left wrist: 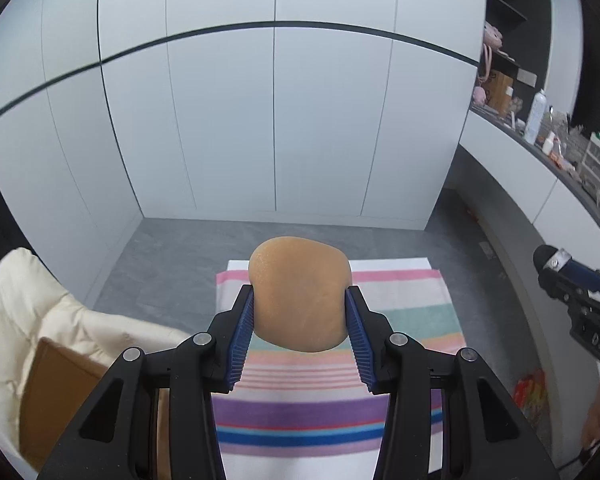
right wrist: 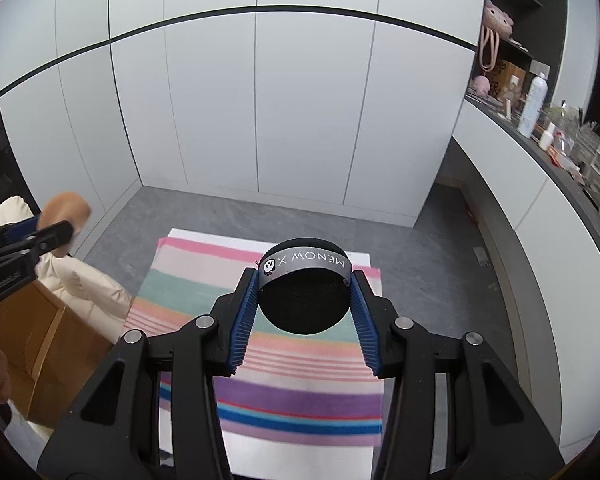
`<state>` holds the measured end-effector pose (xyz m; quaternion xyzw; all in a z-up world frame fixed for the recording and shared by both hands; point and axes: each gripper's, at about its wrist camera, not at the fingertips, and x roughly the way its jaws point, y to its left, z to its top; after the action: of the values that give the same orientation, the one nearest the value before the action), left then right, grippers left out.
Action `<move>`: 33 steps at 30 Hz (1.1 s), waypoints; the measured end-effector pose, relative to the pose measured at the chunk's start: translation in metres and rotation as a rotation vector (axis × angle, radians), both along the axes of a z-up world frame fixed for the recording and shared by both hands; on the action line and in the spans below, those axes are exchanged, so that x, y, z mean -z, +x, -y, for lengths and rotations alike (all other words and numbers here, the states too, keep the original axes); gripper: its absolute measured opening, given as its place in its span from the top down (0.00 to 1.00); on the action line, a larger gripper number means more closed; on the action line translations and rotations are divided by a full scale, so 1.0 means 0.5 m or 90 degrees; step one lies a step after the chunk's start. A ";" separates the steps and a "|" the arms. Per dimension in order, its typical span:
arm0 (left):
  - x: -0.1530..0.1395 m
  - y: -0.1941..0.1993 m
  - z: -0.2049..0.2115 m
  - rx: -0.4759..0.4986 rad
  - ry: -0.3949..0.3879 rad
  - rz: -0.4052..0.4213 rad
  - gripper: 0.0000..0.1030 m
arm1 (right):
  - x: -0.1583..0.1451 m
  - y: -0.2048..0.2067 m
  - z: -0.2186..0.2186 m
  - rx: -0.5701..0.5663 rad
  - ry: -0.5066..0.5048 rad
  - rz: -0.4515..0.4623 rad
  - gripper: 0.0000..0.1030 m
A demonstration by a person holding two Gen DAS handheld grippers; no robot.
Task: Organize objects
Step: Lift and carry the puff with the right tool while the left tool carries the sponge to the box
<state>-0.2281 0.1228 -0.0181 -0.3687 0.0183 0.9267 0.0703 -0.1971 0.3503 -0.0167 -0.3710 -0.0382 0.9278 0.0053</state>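
Both puffs hang in the air above the striped towel [left wrist: 332, 360]: the left gripper [left wrist: 300, 312] is clamped on the tan makeup sponge [left wrist: 300, 300], nearer the cardboard box [right wrist: 32, 332], the right gripper [right wrist: 305, 296] on the black powder puff [right wrist: 304, 304].

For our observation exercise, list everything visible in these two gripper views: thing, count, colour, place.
Tan pad: one, orange-tan, held in left gripper.
Black puff: one, black with grey MENOW ribbon, held in right gripper.
Striped towel: one, multicoloured, on the grey floor.
Cardboard box: one, brown, left of towel.
Cream cushion: one, beside the box.
White cabinets: panelled wall behind.
Counter: one, white, right side, cluttered with bottles.
Left gripper: black, blue pads.
Right gripper: black, blue pads.
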 end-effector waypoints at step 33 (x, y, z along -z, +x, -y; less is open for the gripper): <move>0.068 0.340 0.064 0.045 -0.011 0.058 0.56 | 0.092 0.380 -0.022 0.059 -0.043 0.074 0.54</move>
<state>-0.0579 0.0906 -0.0520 -0.4103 0.0363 0.9057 0.1003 -0.0070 0.3615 -0.0629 -0.4257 0.0100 0.9042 0.0337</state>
